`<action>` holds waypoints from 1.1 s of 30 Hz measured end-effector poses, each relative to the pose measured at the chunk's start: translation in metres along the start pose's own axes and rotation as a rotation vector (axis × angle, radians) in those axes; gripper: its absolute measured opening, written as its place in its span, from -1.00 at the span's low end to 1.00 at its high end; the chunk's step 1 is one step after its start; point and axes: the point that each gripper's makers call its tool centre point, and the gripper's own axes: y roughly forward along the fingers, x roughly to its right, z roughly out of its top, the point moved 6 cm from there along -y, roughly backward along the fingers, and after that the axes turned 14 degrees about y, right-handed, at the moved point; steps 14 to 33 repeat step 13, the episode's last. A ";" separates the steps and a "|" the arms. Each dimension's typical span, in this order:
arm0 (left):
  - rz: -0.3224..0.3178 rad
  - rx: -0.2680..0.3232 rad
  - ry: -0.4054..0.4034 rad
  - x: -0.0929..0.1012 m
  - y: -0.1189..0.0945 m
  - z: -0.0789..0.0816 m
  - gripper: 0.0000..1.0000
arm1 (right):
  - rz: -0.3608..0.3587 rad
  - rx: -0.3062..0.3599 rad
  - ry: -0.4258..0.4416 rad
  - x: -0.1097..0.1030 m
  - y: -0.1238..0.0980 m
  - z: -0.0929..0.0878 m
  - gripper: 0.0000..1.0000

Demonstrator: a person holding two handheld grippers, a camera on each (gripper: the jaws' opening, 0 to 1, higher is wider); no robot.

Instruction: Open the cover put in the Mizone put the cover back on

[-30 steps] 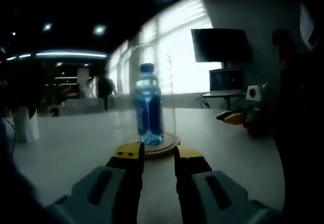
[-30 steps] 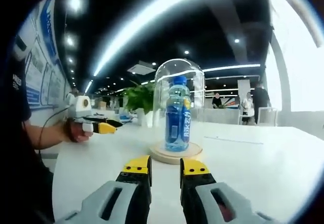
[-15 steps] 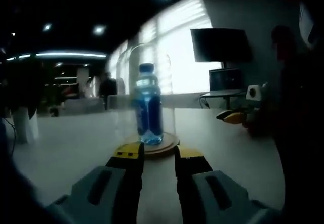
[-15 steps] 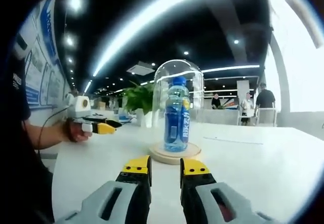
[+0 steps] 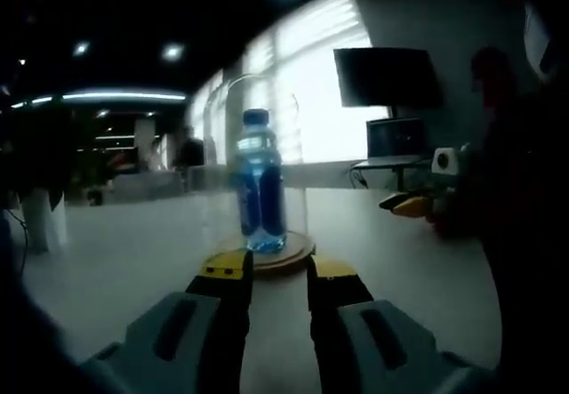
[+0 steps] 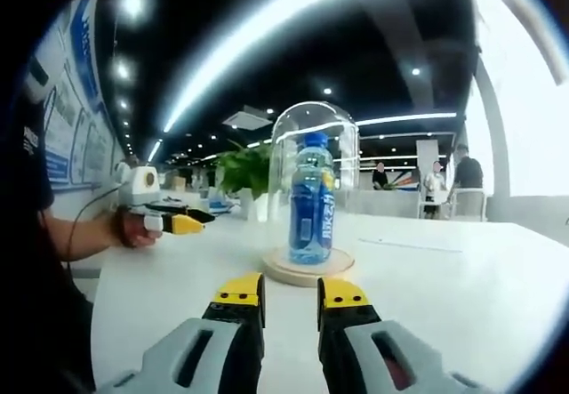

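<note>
A blue Mizone bottle (image 5: 260, 189) (image 6: 312, 198) stands upright on a round wooden base (image 5: 283, 257) (image 6: 307, 268) on the white table. A clear glass dome cover (image 5: 286, 136) (image 6: 342, 145) sits over it, resting on the base. In the left gripper view, my left gripper (image 5: 278, 269) is just short of the base, its jaws close together with nothing between them. In the right gripper view, my right gripper (image 6: 291, 292) stands the same way a little short of the base. Each one also appears in the other's view, held low over the table away from the dome: the right gripper (image 5: 404, 205) and the left gripper (image 6: 173, 223).
The white table (image 6: 462, 296) stretches wide around the base. A potted plant (image 6: 242, 173) stands behind the dome. A dark monitor (image 5: 387, 78) and a desk are at the back. The person's arm (image 6: 84, 234) reaches in from the left. People walk far off.
</note>
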 end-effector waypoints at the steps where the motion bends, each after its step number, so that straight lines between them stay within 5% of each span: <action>1: 0.000 0.000 0.000 0.000 0.000 0.000 -0.65 | 0.001 0.000 0.001 0.000 0.000 0.000 -0.69; 33: -0.002 -0.001 0.000 -0.001 0.000 -0.001 -0.64 | 0.001 -0.009 0.005 0.000 0.001 -0.001 -0.68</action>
